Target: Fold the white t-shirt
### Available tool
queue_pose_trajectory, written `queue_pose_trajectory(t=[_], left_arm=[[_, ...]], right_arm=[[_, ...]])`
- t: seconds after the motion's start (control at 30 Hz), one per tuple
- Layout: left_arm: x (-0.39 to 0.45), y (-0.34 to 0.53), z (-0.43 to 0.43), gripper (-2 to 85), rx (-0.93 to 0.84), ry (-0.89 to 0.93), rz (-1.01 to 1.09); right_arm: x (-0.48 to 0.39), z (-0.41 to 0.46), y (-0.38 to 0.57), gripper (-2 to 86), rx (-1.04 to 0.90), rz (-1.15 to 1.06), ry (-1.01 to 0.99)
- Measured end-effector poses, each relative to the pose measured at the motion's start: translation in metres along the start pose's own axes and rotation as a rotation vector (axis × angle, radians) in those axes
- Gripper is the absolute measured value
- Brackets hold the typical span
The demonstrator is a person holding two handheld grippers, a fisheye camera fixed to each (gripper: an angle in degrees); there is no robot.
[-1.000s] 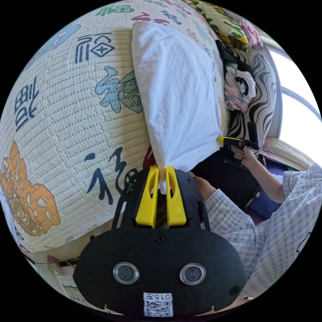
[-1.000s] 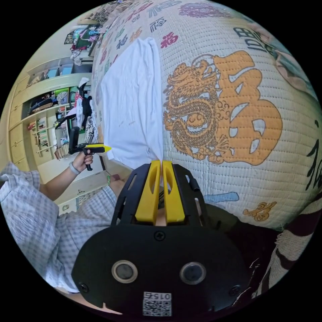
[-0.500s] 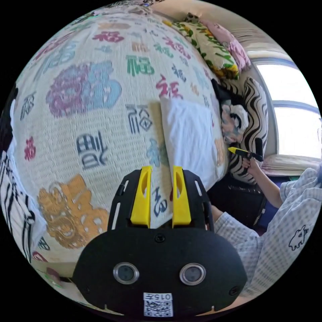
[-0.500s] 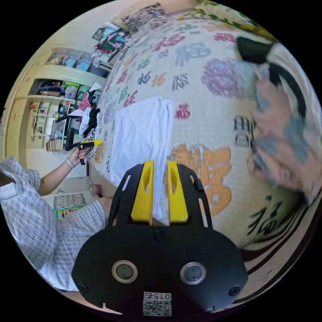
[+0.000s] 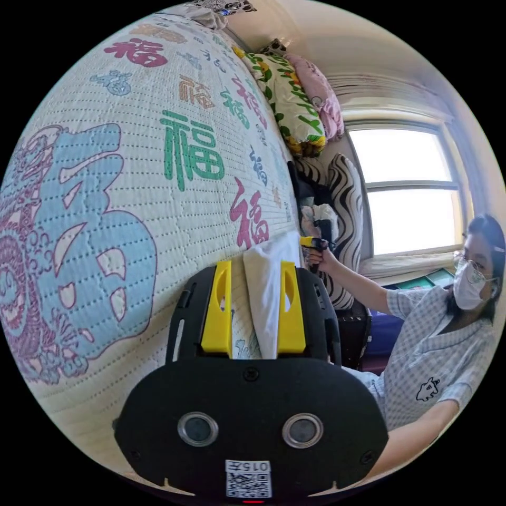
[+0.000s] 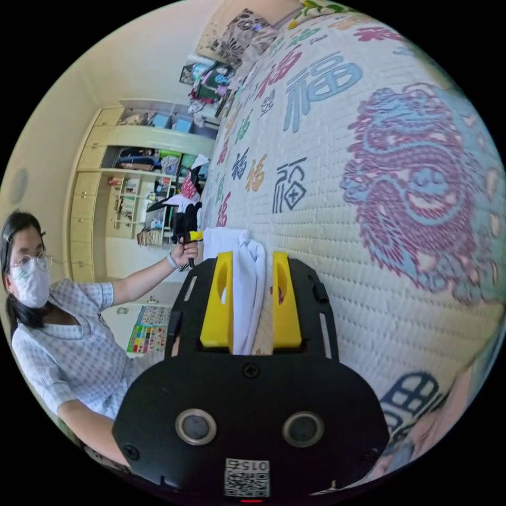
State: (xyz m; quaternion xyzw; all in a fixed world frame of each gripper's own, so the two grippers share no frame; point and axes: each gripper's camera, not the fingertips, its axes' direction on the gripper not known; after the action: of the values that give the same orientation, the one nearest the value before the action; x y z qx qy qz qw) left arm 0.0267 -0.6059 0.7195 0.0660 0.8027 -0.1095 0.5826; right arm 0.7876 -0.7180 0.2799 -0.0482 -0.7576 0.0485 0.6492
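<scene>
The white t-shirt [image 5: 266,300] lies as a long folded strip on the bed, and I see it end-on. In the left gripper view my left gripper [image 5: 256,263] stands open, its yellow jaws on either side of the strip's end without pressing it. The right gripper view has my right gripper [image 6: 252,255] open the same way around the t-shirt [image 6: 243,295]. Each view also catches the other tool at the strip's opposite corner: the right gripper [image 5: 310,243] and the left gripper [image 6: 193,235], each held in a hand.
The shirt rests on a quilted bedspread [image 5: 132,184] printed with large characters. Pillows [image 5: 290,100], a striped cushion [image 5: 350,211] and loose clothes sit by the window [image 5: 408,190]. Shelves [image 6: 132,174] line the far wall. The person [image 6: 63,337] stands beside the bed.
Both grippers let go of the shirt corners they were shut on. They have moved along the bed to the strip's other end and now straddle it with wider jaws.
</scene>
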Motion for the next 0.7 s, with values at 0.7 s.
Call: queue_pose_trajectory(t=[0.7], left_arm=[[0.130, -0.057, 0.000, 1.7, -0.137, -0.161, 0.457]], right_arm=[[-0.101, 0.018, -0.048, 3.0, -0.139, -0.453, 0.199]])
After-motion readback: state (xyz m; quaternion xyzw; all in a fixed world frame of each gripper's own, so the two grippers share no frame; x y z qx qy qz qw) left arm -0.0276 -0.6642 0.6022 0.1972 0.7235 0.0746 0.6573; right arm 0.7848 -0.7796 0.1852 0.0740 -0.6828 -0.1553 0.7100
